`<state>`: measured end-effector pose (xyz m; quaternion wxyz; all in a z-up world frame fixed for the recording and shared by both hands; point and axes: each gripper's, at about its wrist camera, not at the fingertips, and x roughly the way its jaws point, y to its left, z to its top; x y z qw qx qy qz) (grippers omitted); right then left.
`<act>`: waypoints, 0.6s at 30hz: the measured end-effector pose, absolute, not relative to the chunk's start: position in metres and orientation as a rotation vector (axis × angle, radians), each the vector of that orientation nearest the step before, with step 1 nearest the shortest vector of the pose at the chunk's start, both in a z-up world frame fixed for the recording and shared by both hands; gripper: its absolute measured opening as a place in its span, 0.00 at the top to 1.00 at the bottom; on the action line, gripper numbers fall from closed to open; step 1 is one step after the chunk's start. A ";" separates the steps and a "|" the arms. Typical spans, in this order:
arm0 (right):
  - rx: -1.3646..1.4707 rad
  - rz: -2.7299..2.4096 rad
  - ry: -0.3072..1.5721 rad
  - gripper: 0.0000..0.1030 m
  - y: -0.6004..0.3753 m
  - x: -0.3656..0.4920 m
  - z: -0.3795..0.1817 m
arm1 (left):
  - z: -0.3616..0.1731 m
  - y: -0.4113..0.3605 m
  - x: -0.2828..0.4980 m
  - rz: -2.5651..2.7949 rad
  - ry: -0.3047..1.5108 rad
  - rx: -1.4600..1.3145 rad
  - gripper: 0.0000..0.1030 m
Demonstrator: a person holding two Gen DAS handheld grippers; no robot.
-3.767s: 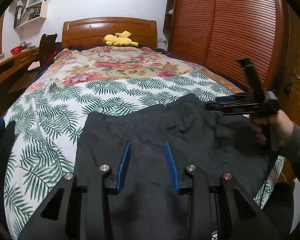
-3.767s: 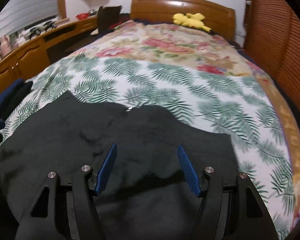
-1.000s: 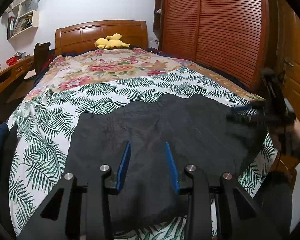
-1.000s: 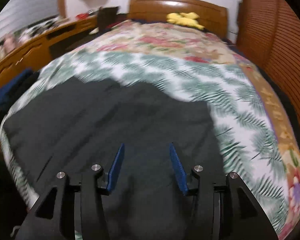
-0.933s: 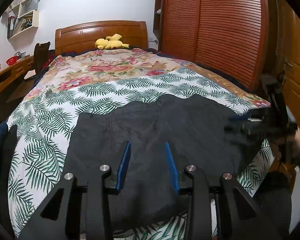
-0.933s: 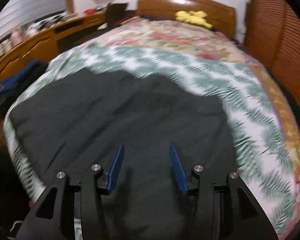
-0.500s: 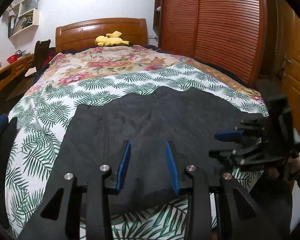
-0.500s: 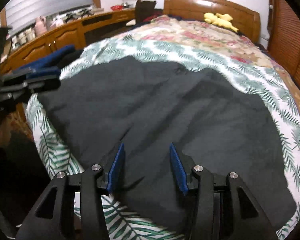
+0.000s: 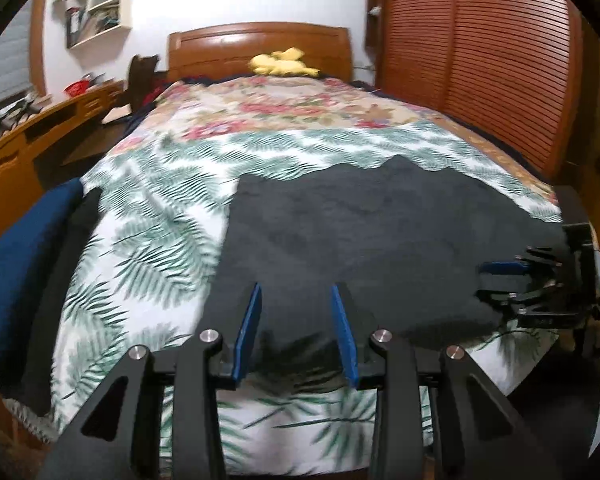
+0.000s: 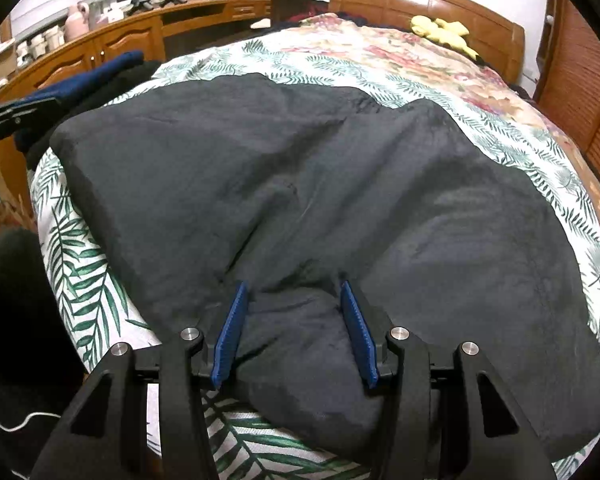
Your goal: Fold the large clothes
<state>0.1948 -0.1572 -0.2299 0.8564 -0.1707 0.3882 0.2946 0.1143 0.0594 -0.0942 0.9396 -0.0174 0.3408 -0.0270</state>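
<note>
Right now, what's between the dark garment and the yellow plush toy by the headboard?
Only bedding: the palm-leaf sheet, then the floral blanket behind it. Nothing else lies between the dark garment and the yellow plush toy. Clearest in the right wrist view.

dark garment [image 10: 340,184]: thick matt fleecy cloth, soft nap | bedspread [image 9: 152,240]: smooth printed cotton-like cloth (leaf and flower pattern) | headboard [image 9: 260,46]: glossy varnished wood | wardrobe doors [image 9: 480,60]: slatted wood, satin sheen | right gripper [image 10: 298,330]: matt black plastic, ribbed blue pads, shiny metal pins
</note>
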 end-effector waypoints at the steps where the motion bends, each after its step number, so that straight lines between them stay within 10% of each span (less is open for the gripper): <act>1: -0.356 0.623 0.812 0.52 -0.158 0.195 -0.231 | -0.095 0.066 0.114 -0.035 0.696 -0.035 0.67; 18: -0.345 0.643 0.785 0.52 -0.160 0.191 -0.232 | -0.139 0.094 0.123 0.018 0.799 -0.094 0.66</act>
